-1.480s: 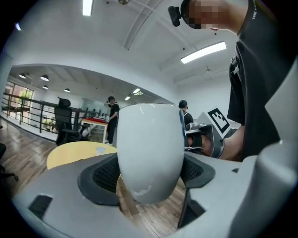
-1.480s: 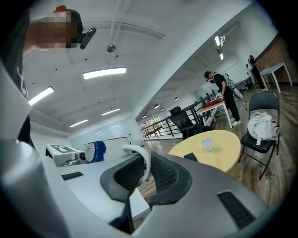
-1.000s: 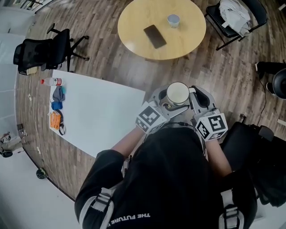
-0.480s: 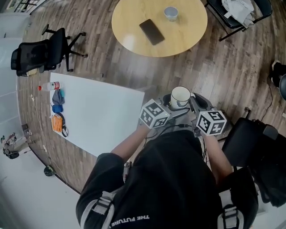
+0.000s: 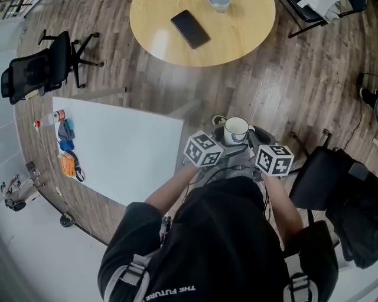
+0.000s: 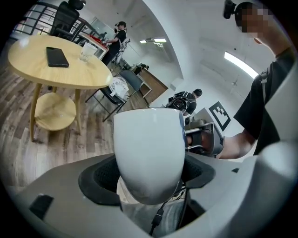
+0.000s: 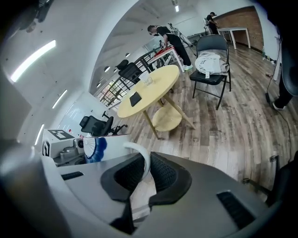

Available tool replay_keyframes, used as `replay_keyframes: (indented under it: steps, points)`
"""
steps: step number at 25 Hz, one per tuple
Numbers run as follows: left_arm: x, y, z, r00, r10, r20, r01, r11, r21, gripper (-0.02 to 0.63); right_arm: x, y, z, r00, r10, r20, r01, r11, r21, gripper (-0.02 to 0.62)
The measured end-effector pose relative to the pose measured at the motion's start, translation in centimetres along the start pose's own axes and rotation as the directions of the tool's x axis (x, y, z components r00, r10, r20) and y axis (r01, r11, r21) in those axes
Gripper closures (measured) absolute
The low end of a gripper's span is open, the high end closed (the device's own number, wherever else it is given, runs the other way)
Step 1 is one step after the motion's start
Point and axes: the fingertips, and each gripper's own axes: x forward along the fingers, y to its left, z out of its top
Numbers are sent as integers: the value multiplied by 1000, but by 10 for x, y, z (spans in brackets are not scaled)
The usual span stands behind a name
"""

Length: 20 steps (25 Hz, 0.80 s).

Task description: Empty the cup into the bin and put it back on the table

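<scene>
The white cup [image 5: 236, 130] hangs upright over the wooden floor, right of the white table [image 5: 118, 153]. My left gripper [image 5: 226, 140] is shut on the cup's body; in the left gripper view the cup [image 6: 148, 153] fills the gap between the dark pads [image 6: 100, 181], and my left gripper [image 6: 149, 174] clamps its lower part. My right gripper [image 5: 254, 137] is shut on the cup's handle [image 7: 139, 155], which my right gripper [image 7: 145, 173] pinches between its ribbed pads. A blue print shows on the cup's side [image 7: 95, 148]. What lies inside the cup is hidden.
A round wooden table [image 5: 236, 44] ahead carries a phone [image 5: 190, 28] and a glass [image 5: 218, 5]. An office chair [image 5: 41, 65] stands at the far left, a black bag [image 5: 331, 183] at the right. Small items [image 5: 68, 147] lie on the white table's left end.
Both grippers have sunk together with the cup, which now looks smaller and farther below the head camera. Both grips are unchanged.
</scene>
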Motion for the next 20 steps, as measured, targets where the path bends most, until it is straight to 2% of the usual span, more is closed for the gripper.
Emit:
replay_keyframes:
  steps: [20]
  points:
    - [-5,10,-6,1000,9,-14,-9,999,-44,218,12,3,-5,999,-4,-33,4,1000,10,545]
